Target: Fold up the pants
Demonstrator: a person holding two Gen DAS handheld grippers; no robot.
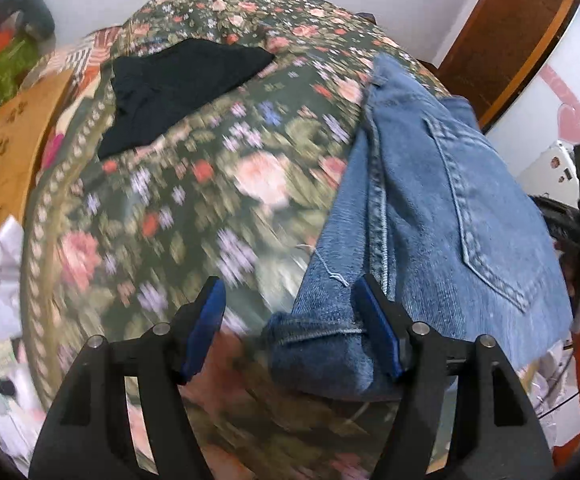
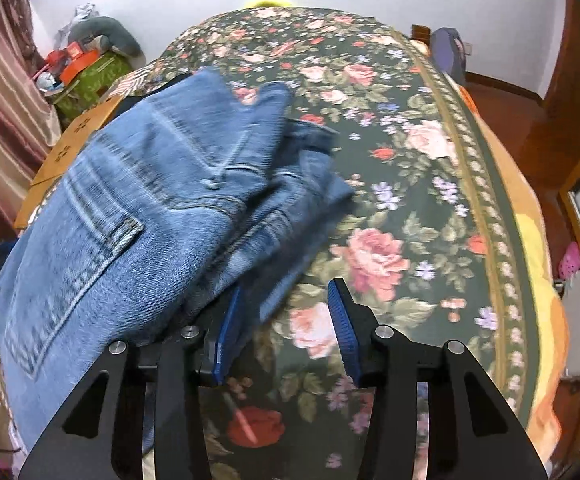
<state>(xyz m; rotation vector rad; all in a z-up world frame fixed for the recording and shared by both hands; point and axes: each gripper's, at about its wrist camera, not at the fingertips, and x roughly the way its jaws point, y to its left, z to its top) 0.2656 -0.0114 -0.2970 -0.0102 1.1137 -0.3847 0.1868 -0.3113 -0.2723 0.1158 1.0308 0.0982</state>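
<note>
- While the faded blue denim pants [image 1: 422, 216] lie bunched and partly folded at the near edge of the bed with the dark green floral bedspread [image 1: 194, 200], both tools hover over it with nothing held.
- Left gripper [image 1: 290, 320]: its jaws stand wide open; the hem end of the denim lies between them, against the right pad, not pinched.
- Right gripper [image 2: 282, 320]: about half open, with only bedspread between the jaws; the denim heap touches the outside of its left finger.
- I judge it best to pinch all layers at each side, lift together and lay them flat.
- Farther away, a black folded garment [image 1: 178, 92] rests near the far edge; keep the denim apart from it.
</note>
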